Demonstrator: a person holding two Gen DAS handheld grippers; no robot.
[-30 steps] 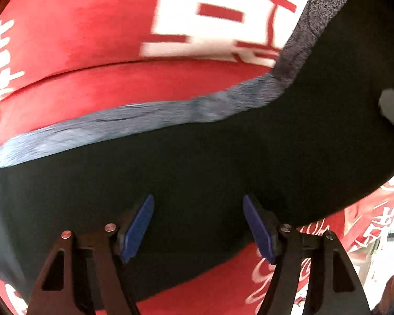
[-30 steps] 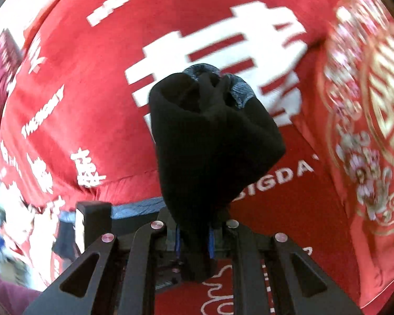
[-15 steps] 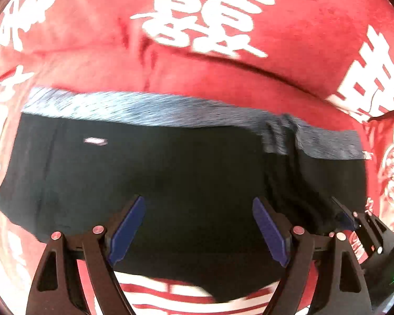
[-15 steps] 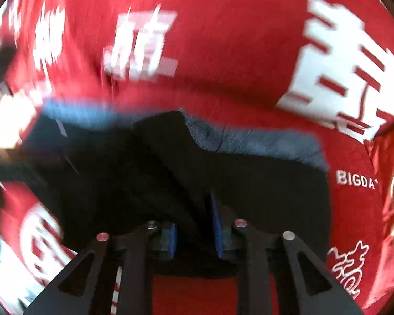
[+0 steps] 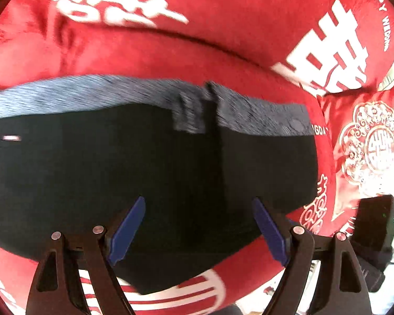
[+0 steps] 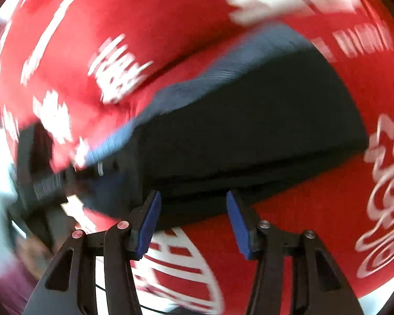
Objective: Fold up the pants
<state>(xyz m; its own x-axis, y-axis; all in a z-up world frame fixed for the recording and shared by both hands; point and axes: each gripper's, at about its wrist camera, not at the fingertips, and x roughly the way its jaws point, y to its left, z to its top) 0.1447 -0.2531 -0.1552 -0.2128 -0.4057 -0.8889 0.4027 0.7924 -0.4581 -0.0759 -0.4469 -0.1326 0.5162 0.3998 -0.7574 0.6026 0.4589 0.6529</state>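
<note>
The black pants (image 5: 149, 173) with a grey-blue waistband (image 5: 97, 93) lie folded flat on the red cloth (image 5: 223, 44). My left gripper (image 5: 198, 227) is open and empty, its blue pads just above the near edge of the pants. In the right wrist view the pants (image 6: 252, 131) show as a folded stack, blurred by motion. My right gripper (image 6: 194, 223) is open and empty at the stack's near edge. The other gripper (image 6: 39, 181) shows at the left of that view.
The red cloth with white characters covers the surface in the right wrist view too (image 6: 170, 26). A red embroidered cushion (image 5: 367, 144) lies at the right. The right gripper's black body (image 5: 375, 225) shows at the lower right of the left wrist view.
My right gripper laid the held pants fold down onto the rest and opened, letting it go. My left gripper stayed open and swung to face the waistband.
</note>
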